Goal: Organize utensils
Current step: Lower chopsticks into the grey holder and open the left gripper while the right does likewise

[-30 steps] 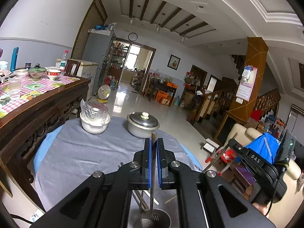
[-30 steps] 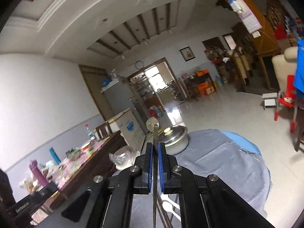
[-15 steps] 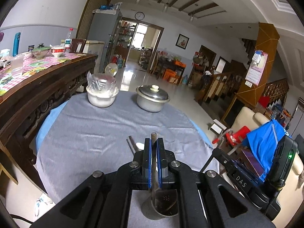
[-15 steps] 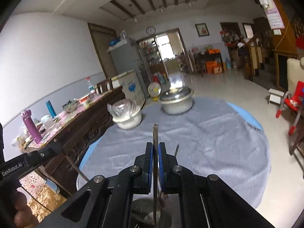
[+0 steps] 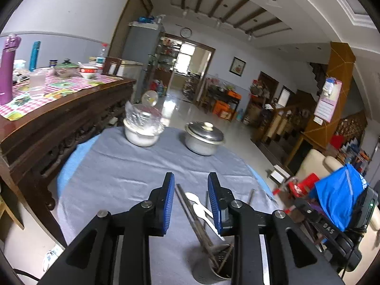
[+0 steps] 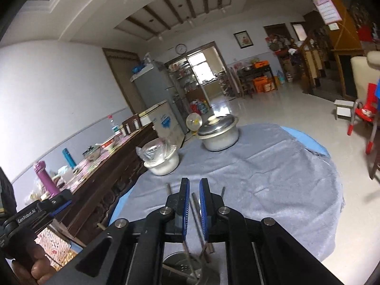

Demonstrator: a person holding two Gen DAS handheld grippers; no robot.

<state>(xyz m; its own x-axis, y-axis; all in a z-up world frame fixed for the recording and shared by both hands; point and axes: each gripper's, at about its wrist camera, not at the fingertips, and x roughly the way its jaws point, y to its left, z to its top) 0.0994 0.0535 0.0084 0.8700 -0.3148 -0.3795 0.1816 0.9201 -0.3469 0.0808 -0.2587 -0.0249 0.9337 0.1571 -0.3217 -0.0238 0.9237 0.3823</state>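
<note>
1. Lower centre of the left wrist view: left gripper [image 5: 191,201] spread wide, jaws released, nothing between the pads.
2. Low and just right of it: metal utensil holder [image 5: 215,269], cut off by the gripper body; several chopsticks [image 5: 190,210] leaning out, exact count hard to make out.
3. Two white spoons [image 5: 198,204] flat on the grey tablecloth [image 5: 114,173].
4. Upper centre: one covered bowl [image 5: 142,130], one lidded pot [image 5: 204,137].
5. Right wrist view, lower centre: right gripper [image 6: 194,199] parted narrowly, gripping nothing; holder mostly hidden beneath.
</note>
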